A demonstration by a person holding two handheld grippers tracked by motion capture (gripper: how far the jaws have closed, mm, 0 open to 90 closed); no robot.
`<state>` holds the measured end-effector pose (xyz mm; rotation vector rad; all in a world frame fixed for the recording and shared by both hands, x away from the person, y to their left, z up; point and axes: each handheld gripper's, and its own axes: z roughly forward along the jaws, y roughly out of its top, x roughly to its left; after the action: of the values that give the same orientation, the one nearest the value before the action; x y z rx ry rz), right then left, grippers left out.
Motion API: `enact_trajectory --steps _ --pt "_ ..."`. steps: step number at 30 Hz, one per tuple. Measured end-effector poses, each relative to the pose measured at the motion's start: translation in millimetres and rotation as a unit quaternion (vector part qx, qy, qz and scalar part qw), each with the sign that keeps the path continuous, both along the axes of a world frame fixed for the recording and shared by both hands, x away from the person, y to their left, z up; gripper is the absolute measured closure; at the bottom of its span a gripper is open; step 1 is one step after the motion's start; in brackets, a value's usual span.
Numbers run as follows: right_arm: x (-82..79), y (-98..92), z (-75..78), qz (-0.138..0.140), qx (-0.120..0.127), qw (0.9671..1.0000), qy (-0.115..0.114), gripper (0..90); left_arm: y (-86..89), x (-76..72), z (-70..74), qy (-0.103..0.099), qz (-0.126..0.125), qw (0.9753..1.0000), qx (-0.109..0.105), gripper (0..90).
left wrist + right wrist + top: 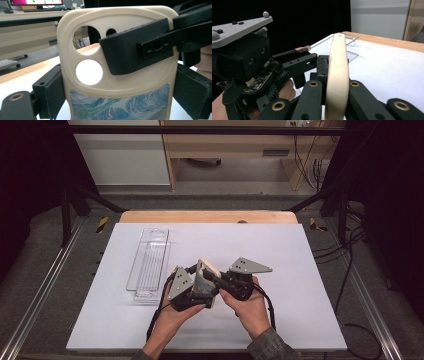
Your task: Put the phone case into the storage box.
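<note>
Both grippers are pinching the cream phone case (205, 276) above the white table (300, 270): my left gripper (192, 292) squeezing its side edges, my right gripper (216, 279) clamping front and back. Light, flexible, probably squashy; I'm gripping near its stiffer camera corner.

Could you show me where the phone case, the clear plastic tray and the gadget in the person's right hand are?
phone case (120, 22), left gripper view: cream back, above the camera holes.
clear plastic tray (148, 265), high view: ribbed floor at its middle.
right gripper (336, 100), right gripper view: between its two jaws, closed on the case's edge.
</note>
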<state>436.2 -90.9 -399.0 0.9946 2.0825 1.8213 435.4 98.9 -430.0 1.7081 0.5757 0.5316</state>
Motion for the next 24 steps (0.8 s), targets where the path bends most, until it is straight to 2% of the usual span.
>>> enact_trajectory --steps 9,11,12,18,24 --pt "0.4 -0.7 0.1 -0.005 0.005 1.0 0.007 83.3 -0.1 -1.4 1.3 -0.006 0.007 0.9999 0.007 10.7" --pt "0.6 -1.7 0.9 -0.012 0.004 0.9999 0.009 75.6 0.3 -1.5 1.7 -0.006 0.007 0.9999 0.006 10.8" --pt "0.6 -1.7 0.9 -0.012 0.004 0.9999 0.009 75.6 0.6 -1.3 1.7 -0.006 0.008 0.9999 0.007 10.8" --pt "-2.2 -11.3 7.7 -0.034 0.005 0.9994 0.004 60.4 2.1 0.3 0.0 -0.002 0.013 0.9999 0.008 11.0" --pt "-4.6 -23.9 17.3 -0.06 -0.001 0.9981 -0.012 42.4 3.6 1.7 -1.5 0.002 0.019 0.9998 0.006 11.0"
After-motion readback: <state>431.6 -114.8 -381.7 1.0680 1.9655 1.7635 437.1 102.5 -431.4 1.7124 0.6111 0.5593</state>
